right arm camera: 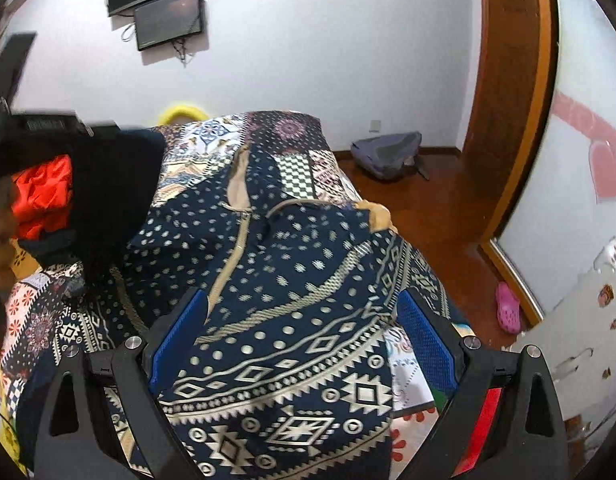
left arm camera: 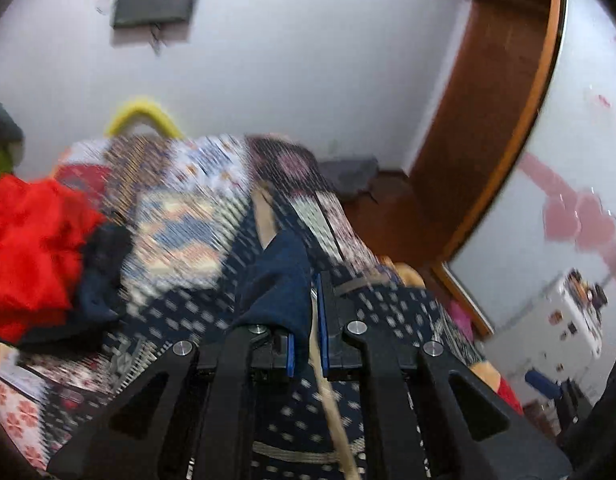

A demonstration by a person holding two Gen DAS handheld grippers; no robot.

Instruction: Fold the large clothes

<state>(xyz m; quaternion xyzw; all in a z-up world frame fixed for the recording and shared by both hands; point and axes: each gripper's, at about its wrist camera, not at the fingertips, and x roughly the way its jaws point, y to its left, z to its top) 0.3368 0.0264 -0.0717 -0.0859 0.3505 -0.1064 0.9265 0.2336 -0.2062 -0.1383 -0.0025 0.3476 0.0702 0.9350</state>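
Note:
A large navy garment [right arm camera: 291, 264] with beige dots, diamond bands and a beige zip lies spread on the patchwork bedspread [right arm camera: 308, 172]. My left gripper [left arm camera: 308, 320] is shut on a plain dark blue fold of that garment [left arm camera: 275, 280], which rises out of its jaws; the view is blurred. In the right wrist view the left gripper [right arm camera: 47, 124] shows at the upper left, with dark cloth [right arm camera: 107, 184] hanging from it. My right gripper [right arm camera: 301, 300] hovers over the garment's patterned hem, its blue pads [right arm camera: 179, 332] wide apart and holding nothing.
A heap of red clothes [left arm camera: 31, 248] lies at the left of the bed. On the wooden floor to the right are a grey backpack [right arm camera: 388, 152] and a pink slipper [right arm camera: 508, 308], beside a wooden door frame [right arm camera: 508, 120]. Dark screens [right arm camera: 167, 20] hang on the far wall.

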